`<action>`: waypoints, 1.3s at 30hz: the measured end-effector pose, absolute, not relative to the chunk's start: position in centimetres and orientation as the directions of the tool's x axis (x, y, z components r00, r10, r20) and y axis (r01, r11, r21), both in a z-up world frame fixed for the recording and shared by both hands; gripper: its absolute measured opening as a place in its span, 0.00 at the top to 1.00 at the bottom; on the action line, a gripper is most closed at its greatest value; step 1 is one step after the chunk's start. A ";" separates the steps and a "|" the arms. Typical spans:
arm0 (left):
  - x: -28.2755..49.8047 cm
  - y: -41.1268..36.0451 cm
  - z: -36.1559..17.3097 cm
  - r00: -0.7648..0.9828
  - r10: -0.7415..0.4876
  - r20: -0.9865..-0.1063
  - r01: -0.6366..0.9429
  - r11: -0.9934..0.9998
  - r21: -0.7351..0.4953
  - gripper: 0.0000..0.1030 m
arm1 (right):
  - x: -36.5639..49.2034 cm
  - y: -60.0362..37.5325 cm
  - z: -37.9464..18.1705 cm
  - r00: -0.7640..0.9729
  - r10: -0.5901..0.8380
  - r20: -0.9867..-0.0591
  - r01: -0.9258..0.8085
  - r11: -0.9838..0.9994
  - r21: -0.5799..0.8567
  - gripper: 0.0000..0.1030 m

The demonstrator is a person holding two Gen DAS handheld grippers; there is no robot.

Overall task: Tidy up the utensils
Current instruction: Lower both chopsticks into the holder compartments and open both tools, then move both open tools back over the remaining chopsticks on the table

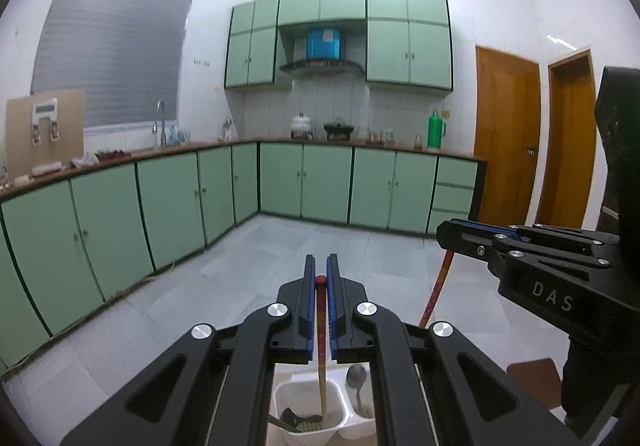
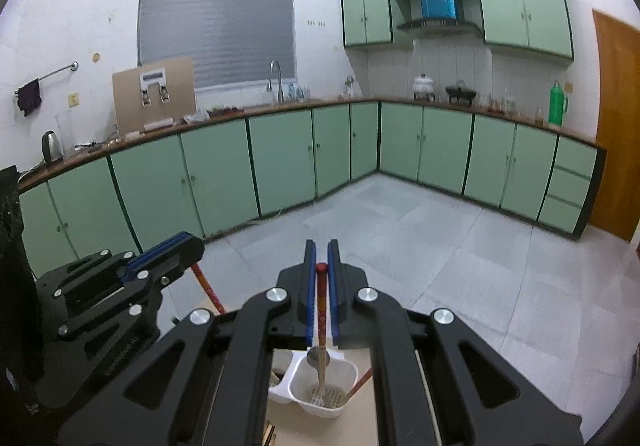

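Left wrist view: the left gripper [image 1: 320, 278] and right gripper [image 2: 321, 266] each pinch a red-tipped chopstick [image 1: 321, 320] above the white caddy [image 1: 308, 406]; a slip could miss its compartment.

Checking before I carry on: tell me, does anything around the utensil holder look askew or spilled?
Nothing stands out. The white holder sits upright with nothing spilled; each gripper, left and right, is shut on a chopstick whose lower end is in the holder.
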State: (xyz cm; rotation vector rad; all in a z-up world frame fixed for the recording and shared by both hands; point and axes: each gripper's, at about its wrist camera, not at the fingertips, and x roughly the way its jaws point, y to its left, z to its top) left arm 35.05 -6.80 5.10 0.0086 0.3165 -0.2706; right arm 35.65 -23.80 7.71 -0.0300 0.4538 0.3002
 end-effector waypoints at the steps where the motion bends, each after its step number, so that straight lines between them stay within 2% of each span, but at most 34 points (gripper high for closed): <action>1: 35.3 -6.7 4.6 0.911 -0.262 -0.319 0.265 0.964 -0.035 0.95 | 35.9 -23.8 7.0 0.850 0.277 -0.448 -0.290 0.956 0.040 0.95; 9: 36.1 -6.4 1.2 0.881 -0.254 -0.398 0.265 0.964 -0.028 0.95 | 36.4 -23.9 3.0 0.814 0.268 -0.515 -0.279 0.959 0.058 0.94; 13: 35.6 -5.8 1.4 0.879 -0.254 -0.403 0.257 0.965 -0.049 0.90 | 35.3 -24.6 3.4 0.829 0.253 -0.499 -0.259 0.964 0.058 0.71; 15: 35.0 -5.3 1.9 0.886 -0.251 -0.389 0.252 0.967 -0.049 0.84 | 34.6 -24.8 3.9 0.841 0.243 -0.484 -0.252 0.967 0.049 0.67; 17: 33.9 -5.0 2.6 0.894 -0.252 -0.371 0.250 0.967 -0.054 0.77 | 33.6 -25.4 4.6 0.854 0.235 -0.464 -0.243 0.969 0.045 0.55; 24: 28.8 -3.4 4.3 0.918 -0.244 -0.312 0.237 0.970 -0.061 0.53 | 28.1 -27.5 5.9 0.898 0.200 -0.391 -0.207 0.978 0.026 0.35; 28: 24.6 -2.3 3.5 0.923 -0.237 -0.303 0.230 0.971 -0.058 0.44 | 23.7 -28.2 4.7 0.906 0.199 -0.372 -0.205 0.979 0.024 0.17; 34: 19.5 -0.9 -0.6 0.906 -0.219 -0.361 0.203 0.976 -0.081 0.34 | 17.9 -28.3 0.2 0.886 0.205 -0.415 -0.210 0.977 0.034 0.09; 39: 16.8 0.1 -5.8 0.866 -0.182 -0.465 0.173 0.983 -0.063 0.32 | 14.2 -27.5 -5.0 0.838 0.217 -0.501 -0.203 0.976 0.083 0.08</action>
